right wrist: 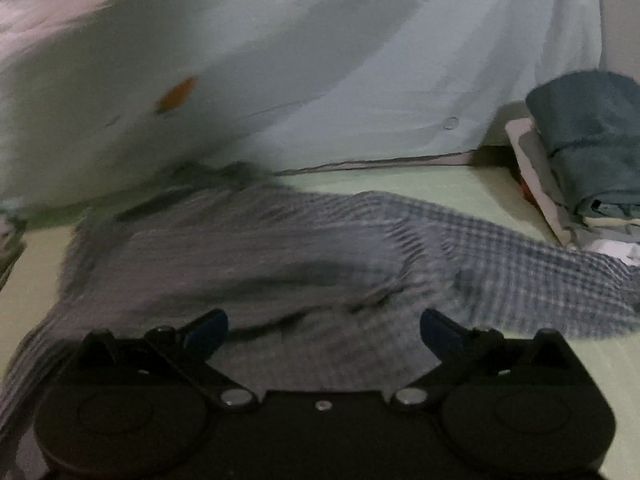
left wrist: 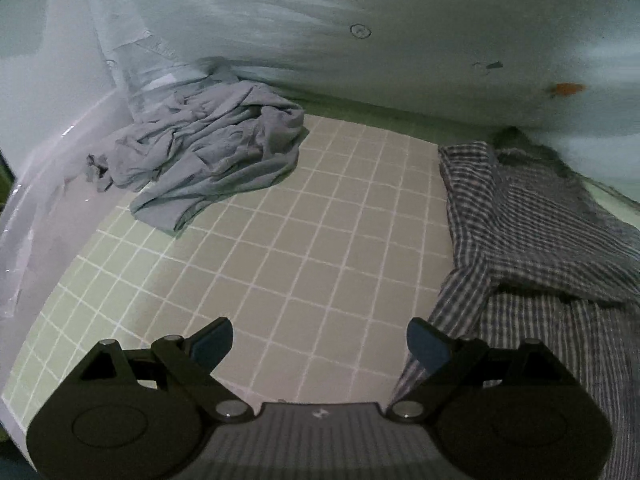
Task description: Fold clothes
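Observation:
A checked blue-and-white shirt (left wrist: 536, 248) lies spread on the right of the gridded mat (left wrist: 288, 248); the right wrist view shows the same checked shirt (right wrist: 320, 248) blurred, filling the middle. A crumpled grey garment (left wrist: 208, 148) sits at the mat's far left corner. My left gripper (left wrist: 320, 342) is open, low over the mat, with the shirt's edge just by its right finger. My right gripper (right wrist: 324, 330) is open, hovering over the shirt, with nothing between its fingers.
A pale wall (left wrist: 360, 40) runs close behind the mat. A stack of folded clothes with a dark blue-green one on top (right wrist: 588, 148) stands at the far right. Clear plastic sheeting (left wrist: 24, 240) lies along the left edge.

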`<state>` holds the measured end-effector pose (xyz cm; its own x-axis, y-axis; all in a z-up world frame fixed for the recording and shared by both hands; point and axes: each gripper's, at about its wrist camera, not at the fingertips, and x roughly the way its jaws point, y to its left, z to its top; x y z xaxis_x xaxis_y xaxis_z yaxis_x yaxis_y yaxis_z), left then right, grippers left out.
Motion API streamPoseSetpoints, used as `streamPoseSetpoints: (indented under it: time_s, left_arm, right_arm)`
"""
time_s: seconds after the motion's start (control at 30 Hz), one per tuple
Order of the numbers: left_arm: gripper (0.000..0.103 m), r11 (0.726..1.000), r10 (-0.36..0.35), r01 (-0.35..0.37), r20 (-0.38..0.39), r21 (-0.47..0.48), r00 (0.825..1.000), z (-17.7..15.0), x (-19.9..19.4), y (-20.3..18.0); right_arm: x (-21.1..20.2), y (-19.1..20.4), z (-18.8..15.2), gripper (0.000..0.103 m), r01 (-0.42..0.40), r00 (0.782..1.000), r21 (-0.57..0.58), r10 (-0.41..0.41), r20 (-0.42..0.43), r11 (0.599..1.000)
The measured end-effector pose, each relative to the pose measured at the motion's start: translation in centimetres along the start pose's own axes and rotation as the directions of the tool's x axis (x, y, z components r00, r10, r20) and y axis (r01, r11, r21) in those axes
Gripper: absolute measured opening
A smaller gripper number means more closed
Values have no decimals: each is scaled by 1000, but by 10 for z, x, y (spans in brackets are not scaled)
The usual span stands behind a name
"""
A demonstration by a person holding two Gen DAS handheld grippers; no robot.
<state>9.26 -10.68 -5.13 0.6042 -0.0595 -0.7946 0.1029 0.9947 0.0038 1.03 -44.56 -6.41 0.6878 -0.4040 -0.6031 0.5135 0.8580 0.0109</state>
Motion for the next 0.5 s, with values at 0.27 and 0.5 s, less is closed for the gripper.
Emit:
streamPoseSetpoints:
  time_s: [0.27,0.5]
  left_arm:
    - [94,982,-158,156,7,106,987,-18,-9,67]
    - [94,961,-225,229,-41,155,974,-32,-11,118]
  right_arm:
    - [-95,123,-65,103,-9,1000,2,9,-23,1000]
    - [-129,221,-112,101,-4,995,-5,3,-102,1000]
